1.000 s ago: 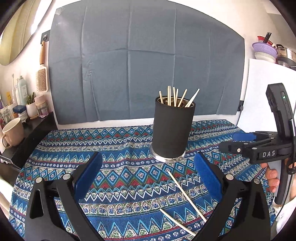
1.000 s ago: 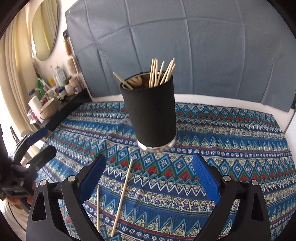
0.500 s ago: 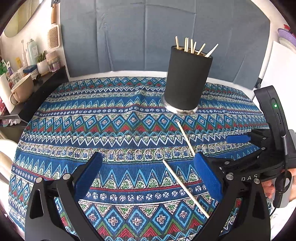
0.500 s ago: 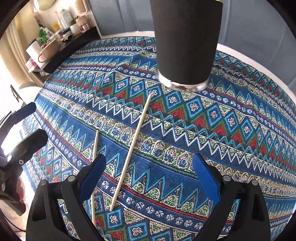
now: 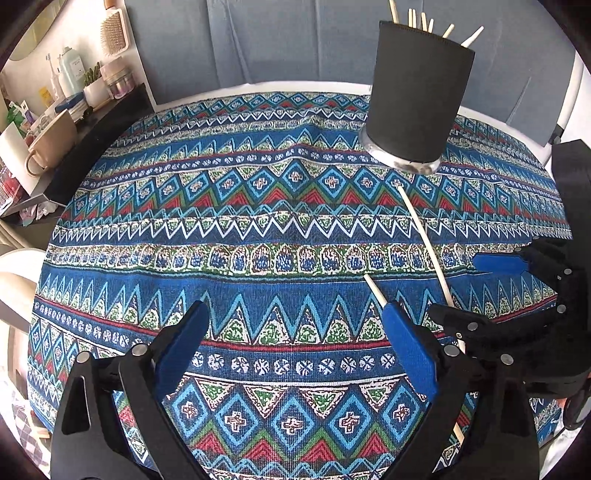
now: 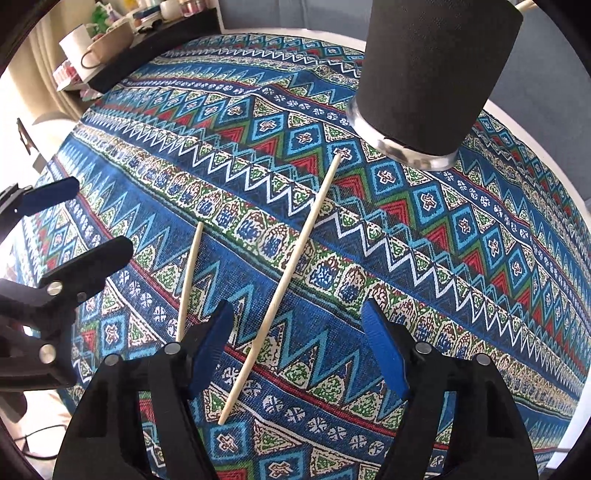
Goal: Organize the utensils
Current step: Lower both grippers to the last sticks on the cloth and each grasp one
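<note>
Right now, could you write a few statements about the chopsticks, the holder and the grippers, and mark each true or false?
1. Two chopsticks lie on the cloth: a long chopstick and a short chopstick. True.
2. The holder is tipped over. False: it stands upright, sticks poking from its top.
3. The right gripper has the long chopstick between its open jaws. True.
4. The left gripper grips a chopstick. False: its jaws are open, nothing between them.
5. The two chopsticks cross. False: they lie apart.

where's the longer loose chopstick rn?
Flat on the patterned cloth, far tip just short of the black holder; longer chopstick runs between the right gripper fingers, shorter chopstick lying left.
</note>
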`<move>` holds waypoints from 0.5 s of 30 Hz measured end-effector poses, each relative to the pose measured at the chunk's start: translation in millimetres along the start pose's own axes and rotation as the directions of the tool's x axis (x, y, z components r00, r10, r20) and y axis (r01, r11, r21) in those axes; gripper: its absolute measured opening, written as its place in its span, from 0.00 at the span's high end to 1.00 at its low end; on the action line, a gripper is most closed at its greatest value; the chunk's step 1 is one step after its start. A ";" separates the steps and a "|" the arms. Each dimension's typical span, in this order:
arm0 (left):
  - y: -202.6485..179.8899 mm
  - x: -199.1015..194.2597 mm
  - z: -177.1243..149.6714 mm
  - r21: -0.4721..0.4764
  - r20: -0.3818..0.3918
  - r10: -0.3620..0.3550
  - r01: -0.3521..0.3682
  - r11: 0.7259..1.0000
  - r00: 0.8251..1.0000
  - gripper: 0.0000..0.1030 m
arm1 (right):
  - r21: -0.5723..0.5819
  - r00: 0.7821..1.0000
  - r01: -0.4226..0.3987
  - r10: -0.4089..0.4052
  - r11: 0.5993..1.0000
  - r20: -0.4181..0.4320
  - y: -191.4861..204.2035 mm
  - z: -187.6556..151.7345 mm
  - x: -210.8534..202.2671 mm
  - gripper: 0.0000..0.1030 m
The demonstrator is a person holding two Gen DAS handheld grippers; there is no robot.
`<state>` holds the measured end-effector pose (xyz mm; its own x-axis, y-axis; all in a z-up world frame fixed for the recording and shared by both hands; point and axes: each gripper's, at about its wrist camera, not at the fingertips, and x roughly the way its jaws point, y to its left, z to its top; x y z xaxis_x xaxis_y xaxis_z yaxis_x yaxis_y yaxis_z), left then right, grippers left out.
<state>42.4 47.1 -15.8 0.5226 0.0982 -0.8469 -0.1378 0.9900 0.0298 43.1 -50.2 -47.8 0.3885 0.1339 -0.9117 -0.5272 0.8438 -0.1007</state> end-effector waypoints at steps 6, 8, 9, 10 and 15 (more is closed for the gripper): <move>-7.0 17.2 4.0 -0.024 -0.091 -0.033 0.031 0.999 0.995 0.15 | -0.039 0.999 -0.014 0.015 0.999 0.031 -2.4 -7.9 -6.4 0.59; -7.7 20.5 5.8 -0.040 -0.113 -0.042 0.037 0.998 0.993 0.15 | -0.047 0.999 -0.014 0.016 0.999 0.037 -5.5 -11.2 -8.3 0.69; -8.0 21.0 6.5 -0.051 -0.119 -0.050 0.045 0.998 0.992 0.15 | -0.051 0.999 -0.015 0.017 0.999 0.040 -7.4 -13.2 -9.5 0.71; -9.3 21.2 6.9 -0.057 -0.131 -0.061 0.054 0.997 0.989 0.15 | -0.054 0.999 -0.016 0.018 0.998 0.044 -8.7 -14.2 -10.1 0.77; -27.4 24.9 8.5 -0.054 -0.173 -0.083 0.075 0.996 0.981 0.15 | -0.071 0.998 -0.012 0.017 0.997 0.067 -10.9 -19.3 -14.5 0.89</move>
<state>66.4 23.3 -33.2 0.3792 -0.0037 -0.9253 -0.1436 0.9876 -0.0628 28.6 -71.4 -41.2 0.4292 0.1821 -0.8846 -0.5839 0.8032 -0.1179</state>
